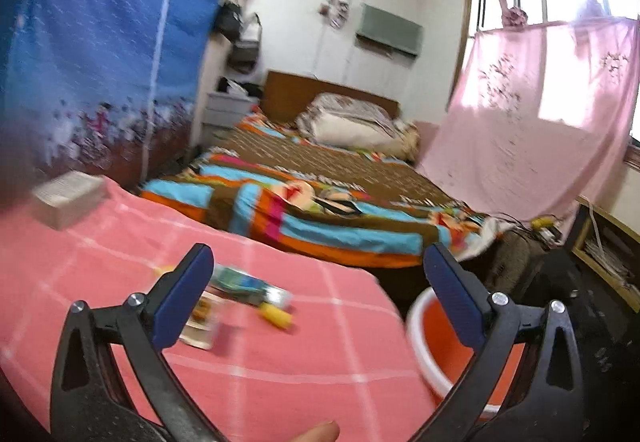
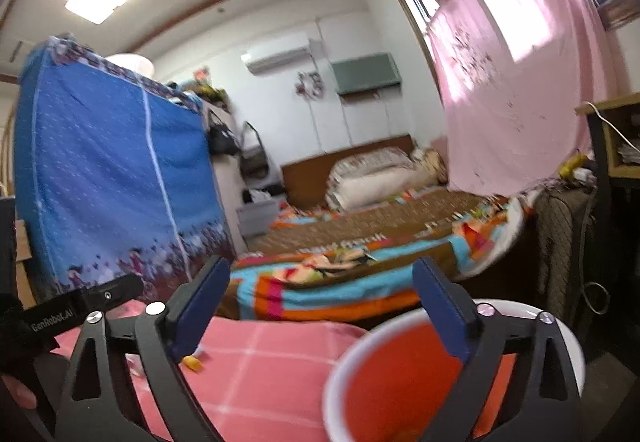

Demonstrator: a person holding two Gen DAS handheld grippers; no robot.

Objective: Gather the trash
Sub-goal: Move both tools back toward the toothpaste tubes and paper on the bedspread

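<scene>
- My left gripper (image 1: 316,282) gapes wide, empty; blurred wrappers (image 1: 244,288) lie near the pink checked tablecloth's (image 1: 280,374) far edge.
- My right gripper (image 2: 322,300) gapes, empty, over the half-hidden orange white-rimmed bucket (image 2: 384,374).

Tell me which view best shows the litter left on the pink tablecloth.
The left wrist view: wrappers and a yellow piece lie in plain sight on the tablecloth. The right wrist view shows only a yellow scrap beside its claw's left finger.
</scene>
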